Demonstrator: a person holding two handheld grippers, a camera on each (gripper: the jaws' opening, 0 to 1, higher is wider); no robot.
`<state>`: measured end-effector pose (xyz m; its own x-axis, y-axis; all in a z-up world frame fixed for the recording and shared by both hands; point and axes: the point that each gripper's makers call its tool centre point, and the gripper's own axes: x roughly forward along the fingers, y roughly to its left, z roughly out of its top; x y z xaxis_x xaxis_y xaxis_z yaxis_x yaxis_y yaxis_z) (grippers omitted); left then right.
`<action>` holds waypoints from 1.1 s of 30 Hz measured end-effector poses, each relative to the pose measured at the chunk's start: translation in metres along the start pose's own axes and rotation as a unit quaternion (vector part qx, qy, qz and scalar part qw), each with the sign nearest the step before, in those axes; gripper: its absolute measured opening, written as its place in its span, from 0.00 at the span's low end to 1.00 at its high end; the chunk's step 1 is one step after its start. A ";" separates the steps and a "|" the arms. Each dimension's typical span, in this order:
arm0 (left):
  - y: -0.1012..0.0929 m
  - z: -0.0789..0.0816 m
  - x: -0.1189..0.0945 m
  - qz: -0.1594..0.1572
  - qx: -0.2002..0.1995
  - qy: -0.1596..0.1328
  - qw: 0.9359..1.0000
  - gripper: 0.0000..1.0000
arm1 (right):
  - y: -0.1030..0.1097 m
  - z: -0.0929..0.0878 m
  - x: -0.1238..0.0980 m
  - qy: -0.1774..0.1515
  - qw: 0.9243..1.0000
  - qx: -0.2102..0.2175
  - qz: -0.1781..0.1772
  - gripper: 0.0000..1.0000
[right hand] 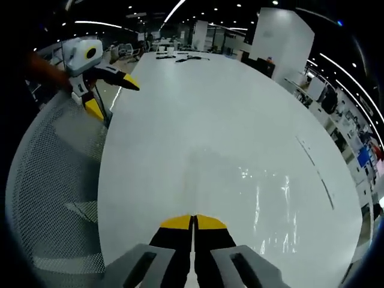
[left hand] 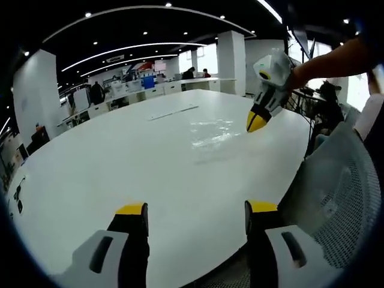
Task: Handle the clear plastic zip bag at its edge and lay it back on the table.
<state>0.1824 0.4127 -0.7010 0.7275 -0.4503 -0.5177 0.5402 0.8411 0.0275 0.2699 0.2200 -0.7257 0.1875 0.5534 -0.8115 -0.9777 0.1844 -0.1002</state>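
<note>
The clear zip bag [left hand: 215,131] lies flat and glossy on the white table [left hand: 108,162]. In the left gripper view my left gripper [left hand: 197,210] hovers over the near table edge, open, with nothing between its yellow-tipped jaws. My right gripper [left hand: 256,122] comes in from the right with its tip at the bag's right edge. The right gripper view has the right gripper [right hand: 193,221] shut on the near edge of the bag [right hand: 252,186], whose film spreads ahead of the tips on the table [right hand: 198,102]. My left gripper [right hand: 111,95] stands open at the upper left, off the table's side.
A grey mesh chair [left hand: 342,198] stands against the table edge, also seen as the mesh chair [right hand: 54,180]. A thin strip [left hand: 174,112] lies beyond the bag. Small dark objects [right hand: 180,57] sit at the table's far end. A person's arm [left hand: 336,60] holds the right gripper.
</note>
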 end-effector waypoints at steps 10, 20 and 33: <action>0.004 0.000 -0.001 -0.008 -0.005 0.001 1.000 0.70 | 0.001 0.003 0.000 0.000 1.000 -0.016 -0.002 0.00; 0.018 0.002 0.000 -0.015 -0.027 0.006 1.000 0.74 | 0.002 0.009 -0.007 -0.013 1.000 -0.009 -0.004 0.00; 0.010 0.028 0.019 -0.050 0.038 0.002 0.998 0.68 | 0.016 0.013 -0.013 -0.020 1.000 -0.024 -0.001 0.00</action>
<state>0.2137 0.4042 -0.6863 0.6664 -0.5302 -0.5242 0.6411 0.7665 0.0397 0.2535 0.2263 -0.7093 0.1924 0.5857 -0.7874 -0.9805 0.1474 -0.1299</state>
